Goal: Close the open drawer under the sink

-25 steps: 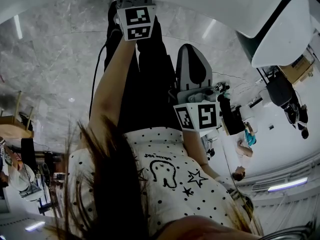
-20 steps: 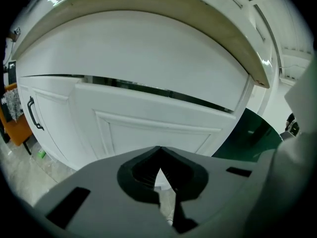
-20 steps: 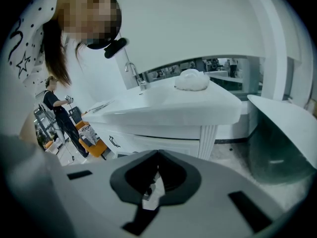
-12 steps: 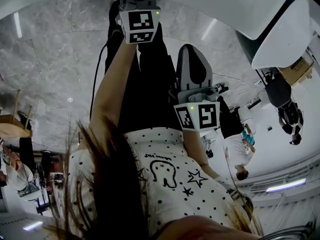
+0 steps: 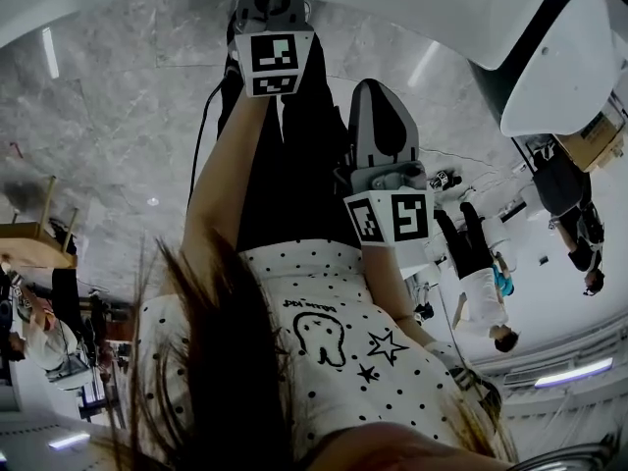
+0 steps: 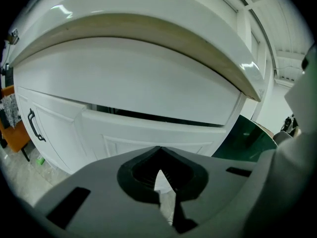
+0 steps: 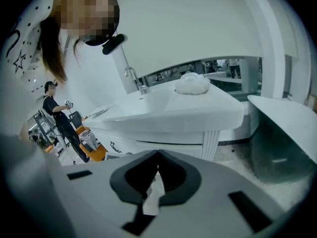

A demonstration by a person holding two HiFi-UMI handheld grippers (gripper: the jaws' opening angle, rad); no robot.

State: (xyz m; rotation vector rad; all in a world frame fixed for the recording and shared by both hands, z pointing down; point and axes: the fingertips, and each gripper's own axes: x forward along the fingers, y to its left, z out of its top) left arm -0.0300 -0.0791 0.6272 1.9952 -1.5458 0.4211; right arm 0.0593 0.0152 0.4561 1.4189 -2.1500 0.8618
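Drawer (image 6: 148, 132) ajar, contents not vis.

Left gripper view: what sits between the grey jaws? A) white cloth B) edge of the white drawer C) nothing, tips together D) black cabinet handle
C: the left gripper has its jaw tips meeting with nothing clamped between them, and the white panelled drawer front lies beyond them, untouched.
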